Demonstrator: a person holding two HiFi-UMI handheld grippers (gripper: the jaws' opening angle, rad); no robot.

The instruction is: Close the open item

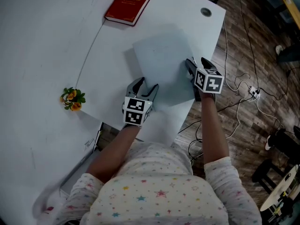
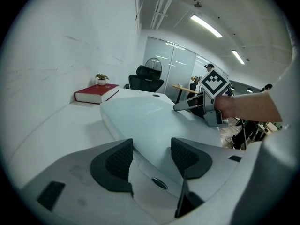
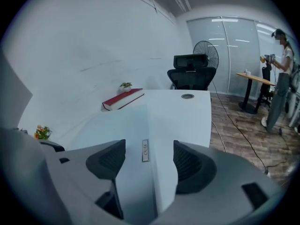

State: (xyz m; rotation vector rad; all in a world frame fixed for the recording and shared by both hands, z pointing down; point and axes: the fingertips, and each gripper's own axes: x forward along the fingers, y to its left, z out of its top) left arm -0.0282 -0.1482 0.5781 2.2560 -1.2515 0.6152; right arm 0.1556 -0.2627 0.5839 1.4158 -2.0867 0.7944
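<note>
Pale star-printed top (image 1: 154, 189); left gripper (image 1: 147, 86) grey, pads (image 2: 117, 162) seemingly ribbed.

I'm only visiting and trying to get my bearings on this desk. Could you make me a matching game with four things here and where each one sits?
Things:
1. red book
2. orange flowers
3. pale blue case
4. round hole in the desk

Places:
A. near right part of the desk
B. far right corner
C. left side, alone
D. far edge, beside a small potted plant

Pairs: 1-D, 2-C, 3-A, 4-B.

We record a white table (image 1: 42, 41) bearing a red book (image 1: 130, 4), a pale flat item (image 1: 164, 62) and an orange flower sprig (image 1: 72, 99).
</note>
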